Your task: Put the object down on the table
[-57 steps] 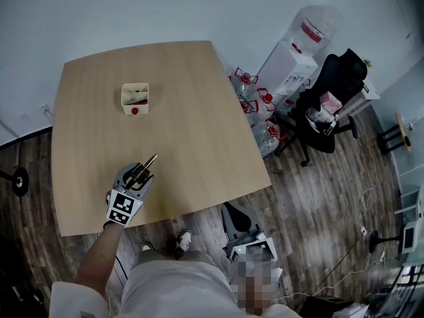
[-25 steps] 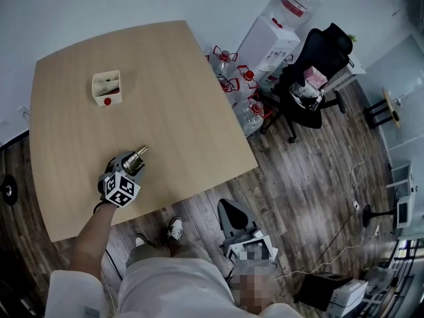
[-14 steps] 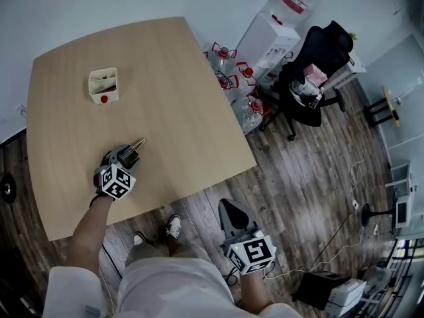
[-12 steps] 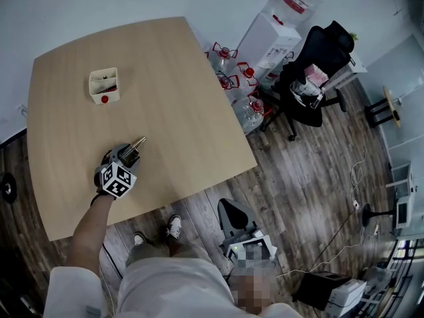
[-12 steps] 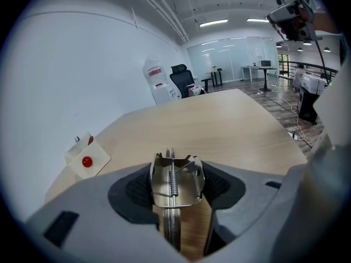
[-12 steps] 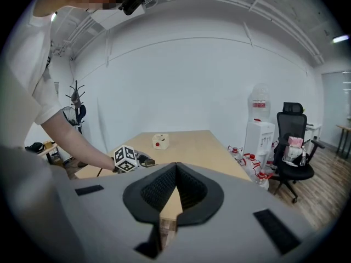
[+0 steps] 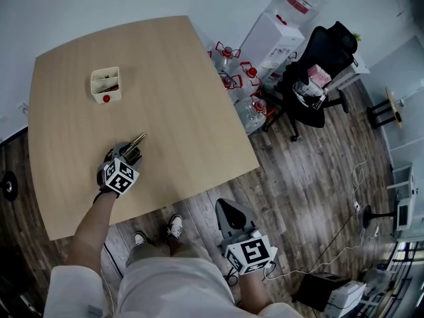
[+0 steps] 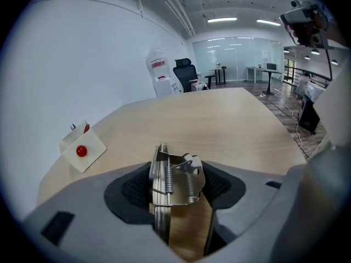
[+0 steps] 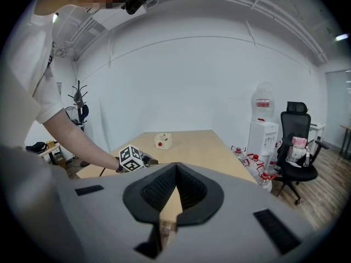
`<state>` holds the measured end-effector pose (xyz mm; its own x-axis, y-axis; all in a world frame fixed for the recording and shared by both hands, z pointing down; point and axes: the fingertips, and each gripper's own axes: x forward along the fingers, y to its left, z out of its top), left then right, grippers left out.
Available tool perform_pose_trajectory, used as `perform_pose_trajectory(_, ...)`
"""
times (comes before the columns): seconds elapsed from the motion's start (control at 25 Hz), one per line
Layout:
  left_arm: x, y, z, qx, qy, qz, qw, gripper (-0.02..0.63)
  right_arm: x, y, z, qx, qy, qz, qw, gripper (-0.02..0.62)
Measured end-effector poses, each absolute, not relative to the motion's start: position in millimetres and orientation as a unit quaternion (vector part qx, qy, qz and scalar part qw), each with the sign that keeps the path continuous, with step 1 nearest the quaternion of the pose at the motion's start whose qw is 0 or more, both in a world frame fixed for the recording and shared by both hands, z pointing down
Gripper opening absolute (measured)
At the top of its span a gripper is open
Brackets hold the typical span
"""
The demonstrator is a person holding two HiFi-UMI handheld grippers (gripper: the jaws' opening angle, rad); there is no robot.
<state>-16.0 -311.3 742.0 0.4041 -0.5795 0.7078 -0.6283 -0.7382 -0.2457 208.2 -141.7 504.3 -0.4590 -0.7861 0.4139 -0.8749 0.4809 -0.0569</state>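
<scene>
My left gripper (image 7: 130, 155) is shut on a metal spring tool (image 7: 137, 140) low over the near left part of the wooden table (image 7: 179, 98). In the left gripper view the tool (image 8: 174, 188) shows a flat plate and two coil springs, with the pads of the left gripper (image 8: 179, 171) against its sides. Whether the tool touches the tabletop I cannot tell. My right gripper (image 7: 230, 218) hangs off the table over the floor near my legs. In its own view the right gripper (image 9: 175, 169) is shut with nothing in it.
A small white box (image 7: 106, 85) with a red dot stands at the table's far left. Beyond the table's right edge are water bottles (image 7: 238, 85), a water dispenser (image 7: 278, 35) and a black office chair (image 7: 318, 71).
The left gripper keeps its hold on the tool and stays in about the same spot over the table. The right gripper stays beside my legs.
</scene>
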Motion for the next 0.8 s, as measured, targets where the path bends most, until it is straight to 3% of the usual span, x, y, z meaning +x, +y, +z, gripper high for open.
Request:
perform_pose_trajectory(0.44,5.7,-299.4,739.6,0.877,-0.331,0.341,0.071,0.260,198.6,-144.5,500.6,0.488,-0.847,0.128,0.169,-0.003)
perform_pose_trajectory(0.8,13.0,-293.6,746.8,0.882,-0.299,0.359,0.065,0.288,199.8,-141.8,502.7,0.495,-0.842,0.133,0.168,-0.003)
